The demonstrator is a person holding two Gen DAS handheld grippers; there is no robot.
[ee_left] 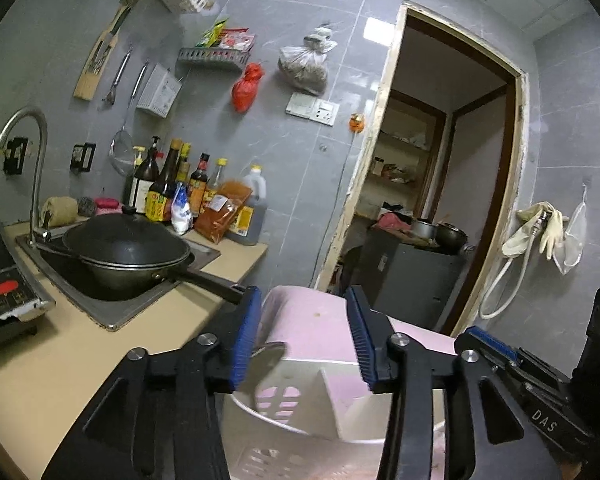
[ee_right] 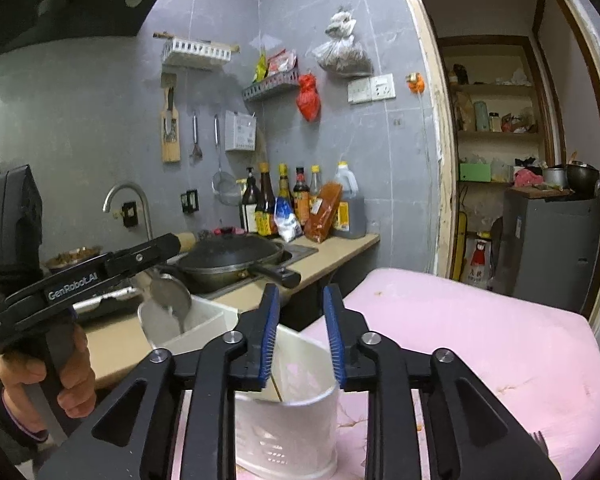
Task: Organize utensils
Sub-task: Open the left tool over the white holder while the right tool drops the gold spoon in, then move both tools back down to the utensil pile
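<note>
Pink table (ee_right: 480, 340), lower right, bears white utensil holder (ee_right: 288, 412) at bottom centre. Left gripper (ee_right: 172, 258), mid-left, gripped by hand (ee_right: 48, 376), jaws spread over blurred spoon (ee_right: 172, 294) in holder. Right gripper (ee_right: 300, 336) spread, empty; thin stick below, unclear.

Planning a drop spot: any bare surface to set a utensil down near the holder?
Free: pink surface right of the white utensil holder; tan counter between sink and holder. Crowded: bottles at the wall, wok over the sink.
</note>
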